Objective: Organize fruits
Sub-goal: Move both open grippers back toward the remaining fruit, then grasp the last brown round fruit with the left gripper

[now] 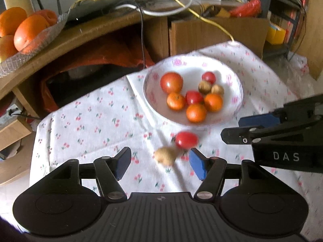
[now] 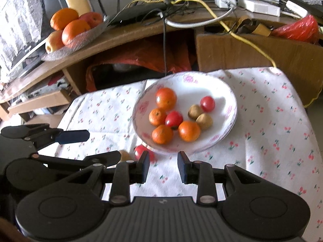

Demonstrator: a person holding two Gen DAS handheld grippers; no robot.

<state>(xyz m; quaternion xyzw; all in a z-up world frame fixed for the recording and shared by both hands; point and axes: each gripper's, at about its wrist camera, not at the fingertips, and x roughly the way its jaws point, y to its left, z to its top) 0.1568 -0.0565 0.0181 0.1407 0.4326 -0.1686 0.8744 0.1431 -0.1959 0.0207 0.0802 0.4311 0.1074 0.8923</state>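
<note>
my left gripper [image 1: 160,162] hangs over the cherry-print tablecloth [image 1: 90,125] with its jaws spread wide and nothing between them. just ahead of its blue pads [image 1: 198,164] lie two loose pieces on the cloth: a red tomato [image 1: 186,139] and, touching or nearly touching it on the near side, a pale brown walnut [image 1: 166,155]. both sit outside the bowl, close to its near rim; the frame is blurred there, so i cannot tell whether they truly touch.

my right gripper [image 2: 163,166] is also released, jaws apart and holding nothing, poised just short of the white floral bowl [image 2: 218,80]. in its view the same tomato [image 2: 141,151] peeks out beside its left finger, with the walnut [image 2: 125,155] mostly hidden behind the linkage.

the bowl [image 1: 153,76] stands on the cloth beyond both grippers. inside it are a large orange-red tomato [image 2: 166,98], three small mandarins [image 2: 189,131], two small red tomatoes [image 2: 174,119], and two walnuts [image 2: 204,121] side by side.

in the left view my right gripper [image 1: 242,128] reaches in from the right edge, level with the bowl's near side. in the right view my left gripper [image 2: 80,147] shows at the left, one blue pad pointing toward the bowl.

on the wooden shelf [image 2: 121,36] behind, well apart from the bowl, a glass dish [image 2: 84,38] carries big oranges [image 2: 75,30] and apples.
</note>
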